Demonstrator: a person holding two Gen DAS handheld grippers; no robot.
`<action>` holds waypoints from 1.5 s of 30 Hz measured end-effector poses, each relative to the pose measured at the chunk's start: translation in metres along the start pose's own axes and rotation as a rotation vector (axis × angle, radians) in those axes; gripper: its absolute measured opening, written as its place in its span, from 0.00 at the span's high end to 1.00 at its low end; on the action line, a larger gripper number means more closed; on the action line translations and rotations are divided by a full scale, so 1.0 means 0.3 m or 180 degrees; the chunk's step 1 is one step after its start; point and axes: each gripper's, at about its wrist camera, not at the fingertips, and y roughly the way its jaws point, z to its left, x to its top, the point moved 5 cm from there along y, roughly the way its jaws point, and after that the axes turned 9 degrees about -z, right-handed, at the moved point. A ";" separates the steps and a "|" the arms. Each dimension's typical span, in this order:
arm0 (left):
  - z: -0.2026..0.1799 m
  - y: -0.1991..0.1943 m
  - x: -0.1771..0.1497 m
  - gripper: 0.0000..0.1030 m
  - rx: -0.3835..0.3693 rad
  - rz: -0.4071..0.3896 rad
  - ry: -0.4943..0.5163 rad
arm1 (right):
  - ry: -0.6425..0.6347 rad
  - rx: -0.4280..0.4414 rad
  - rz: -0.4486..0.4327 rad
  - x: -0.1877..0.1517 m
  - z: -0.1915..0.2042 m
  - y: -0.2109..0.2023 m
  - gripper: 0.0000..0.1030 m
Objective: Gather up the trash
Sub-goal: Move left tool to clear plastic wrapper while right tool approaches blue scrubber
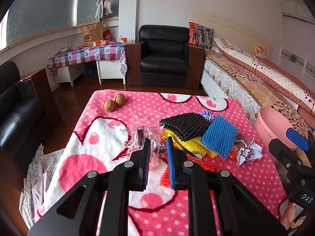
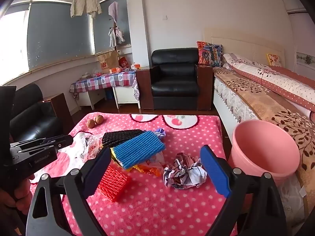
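Note:
A heap of trash lies on the pink dotted blanket [image 1: 137, 106]: clear crinkled plastic wrap [image 1: 140, 137], black foam net [image 1: 185, 124], blue foam net [image 1: 219, 135], yellow wrapper [image 1: 190, 146], red foam net [image 2: 113, 182], crumpled printed paper [image 2: 184, 172]. My left gripper [image 1: 158, 143] has its jaws a narrow gap apart around a fold of the clear plastic; I cannot tell if it grips. My right gripper [image 2: 155, 157] is wide open and empty, above the blanket just short of the crumpled paper. A pink bin [image 2: 263, 149] stands at the right.
Two walnuts [image 1: 114, 102] lie at the blanket's far left. A bed [image 2: 265, 98] runs along the right behind the bin. A black armchair [image 2: 175, 78] and a checkered table [image 2: 104, 80] stand at the back. Another black seat [image 1: 13, 108] is at the left.

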 end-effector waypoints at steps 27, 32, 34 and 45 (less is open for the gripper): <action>-0.012 -0.003 -0.003 0.84 -0.0041 0.0025 0.0038 | -0.0008 -0.0047 -0.0037 0.007 -0.005 -0.013 0.13; -0.010 -0.007 0.003 0.84 -0.0039 0.0029 0.0038 | -0.0005 -0.0047 -0.0043 0.006 -0.007 -0.012 0.13; -0.010 -0.006 0.001 0.84 -0.0041 0.0033 0.0030 | -0.0001 -0.0049 -0.0043 0.005 -0.006 -0.013 0.13; 0.044 0.007 -0.006 0.84 -0.0095 0.0039 -0.0109 | 0.0076 -0.0192 0.0029 0.001 -0.032 0.006 0.13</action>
